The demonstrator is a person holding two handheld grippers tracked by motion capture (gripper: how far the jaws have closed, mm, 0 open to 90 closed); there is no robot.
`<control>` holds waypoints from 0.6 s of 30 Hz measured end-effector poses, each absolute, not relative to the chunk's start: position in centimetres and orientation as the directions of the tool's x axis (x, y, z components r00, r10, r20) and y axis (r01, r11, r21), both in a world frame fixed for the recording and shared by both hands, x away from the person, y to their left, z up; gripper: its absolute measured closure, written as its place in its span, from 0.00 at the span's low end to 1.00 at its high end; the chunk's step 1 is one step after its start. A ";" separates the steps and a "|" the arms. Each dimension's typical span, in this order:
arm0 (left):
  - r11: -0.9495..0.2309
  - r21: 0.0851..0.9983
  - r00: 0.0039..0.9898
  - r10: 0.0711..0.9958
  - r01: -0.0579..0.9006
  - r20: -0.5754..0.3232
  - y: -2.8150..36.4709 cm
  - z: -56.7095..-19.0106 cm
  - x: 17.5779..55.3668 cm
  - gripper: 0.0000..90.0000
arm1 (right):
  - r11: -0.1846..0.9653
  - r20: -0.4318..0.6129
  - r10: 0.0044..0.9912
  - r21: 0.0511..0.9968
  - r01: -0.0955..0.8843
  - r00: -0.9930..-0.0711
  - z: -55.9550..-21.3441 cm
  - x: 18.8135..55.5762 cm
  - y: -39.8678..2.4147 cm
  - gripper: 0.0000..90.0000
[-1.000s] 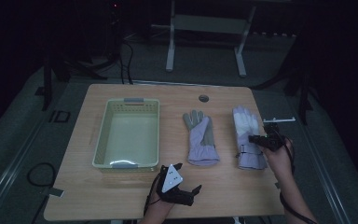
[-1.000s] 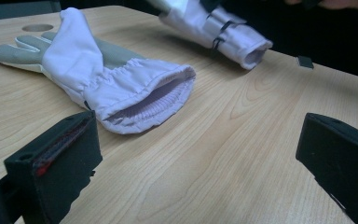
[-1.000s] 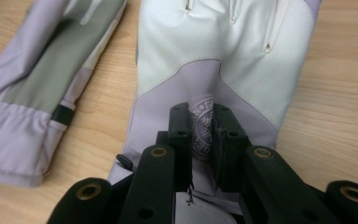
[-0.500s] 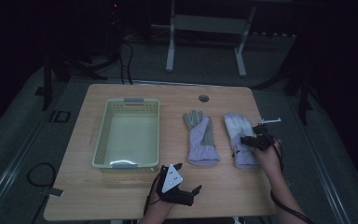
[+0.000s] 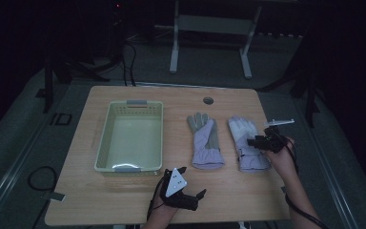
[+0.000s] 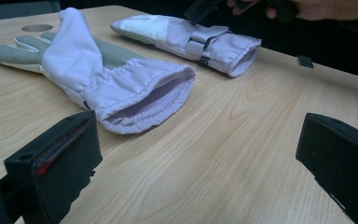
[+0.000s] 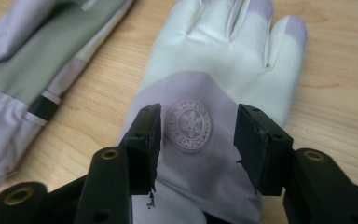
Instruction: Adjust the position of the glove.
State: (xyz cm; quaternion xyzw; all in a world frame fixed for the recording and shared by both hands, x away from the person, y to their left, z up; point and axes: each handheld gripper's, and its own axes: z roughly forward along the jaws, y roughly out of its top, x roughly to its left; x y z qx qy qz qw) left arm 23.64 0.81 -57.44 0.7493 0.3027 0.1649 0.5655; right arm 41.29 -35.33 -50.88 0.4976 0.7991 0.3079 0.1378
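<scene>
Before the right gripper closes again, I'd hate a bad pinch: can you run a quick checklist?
1. Right gripper jaws apart, just been opening: ok.
2. Right glove lies flat between the jaws, pads not pressing: ok.
3. Left glove apart from the right glove: ok.
4. Basket has room inside: ok.
5. Left gripper open over bare table: ok.
6. Whether fabric will bunch when pinched: cannot tell.

Both grippers were black, with blocky, flat-faced jaws. The left gripper (image 5: 190,183) carried a grey three-cornered plate on top and showed a red edge along one pad, while the right gripper (image 7: 196,140) had brass-coloured rivets in its jaw arms and a thin black cable trailing back along the bare forearm.
</scene>
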 end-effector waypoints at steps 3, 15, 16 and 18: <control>-0.176 0.948 0.763 0.639 0.267 -0.096 0.8 -57.5 23.7 0.00 | 0.317 0.093 0.881 0.611 0.726 -0.463 -51.9 41.8 -35.4 0.60; -0.174 0.947 0.763 0.639 0.269 -0.099 0.8 -57.5 23.7 0.00 | 0.237 0.155 0.900 0.611 0.755 -0.408 -52.9 41.3 -35.4 0.87; -0.174 0.947 0.763 0.639 0.269 -0.099 0.8 -57.5 23.7 0.00 | 0.227 0.158 0.903 0.615 0.755 -0.400 -52.3 41.1 -35.3 0.88; -0.174 0.947 0.763 0.639 0.269 -0.099 0.8 -57.5 23.7 0.00 | 0.198 0.189 0.902 0.617 0.761 -0.388 -51.8 41.0 -35.6 0.88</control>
